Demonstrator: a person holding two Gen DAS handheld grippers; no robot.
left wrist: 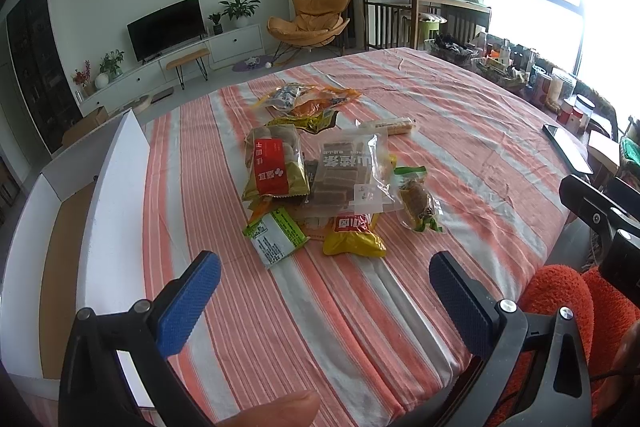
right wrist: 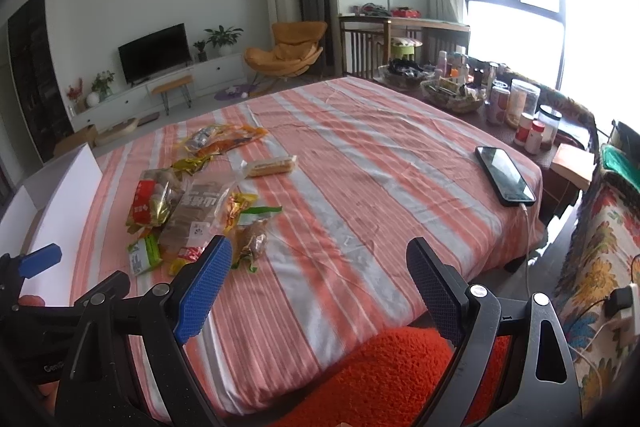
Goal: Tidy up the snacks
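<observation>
**Both grippers open above the near edge, snacks piled beyond**

Over the near edge of the table covered with an orange-and-white striped cloth (left wrist: pixel 460 115), the left gripper (left wrist: pixel 325 297) hovers with its two blue ribbed pads (left wrist: pixel 188 303) wide apart and nothing between them. A fingertip (left wrist: pixel 276 409) of the person shows at the bottom of the left wrist view. The right gripper (right wrist: pixel 319 289) is also wide open and empty, above the same near edge, over a fuzzy orange-red fabric (right wrist: pixel 384 379).

Just beyond the left gripper lies the pile of snack packets (left wrist: pixel 320 183), toward the left half of the table. Nearest are a small green-and-white packet (left wrist: pixel 276 237) and a yellow packet with a red label (left wrist: pixel 353 237), well apart from the pads. Behind them a red-and-gold bag of round snacks (left wrist: pixel 274 163) leans beside a clear bag of brown bars (left wrist: pixel 352 171), and a clear wrapper with green ends and a brown piece inside (left wrist: pixel 418 201) lies on the right of the pile. Farther toward the far edge are a long pale packet (left wrist: pixel 386 126) and a group of orange and yellow packets (left wrist: pixel 308 99).

At the left edge of the table stands a white box with a brown cardboard floor (left wrist: pixel 116 187). Near the right edge lies a black phone (right wrist: pixel 505 175).
</observation>
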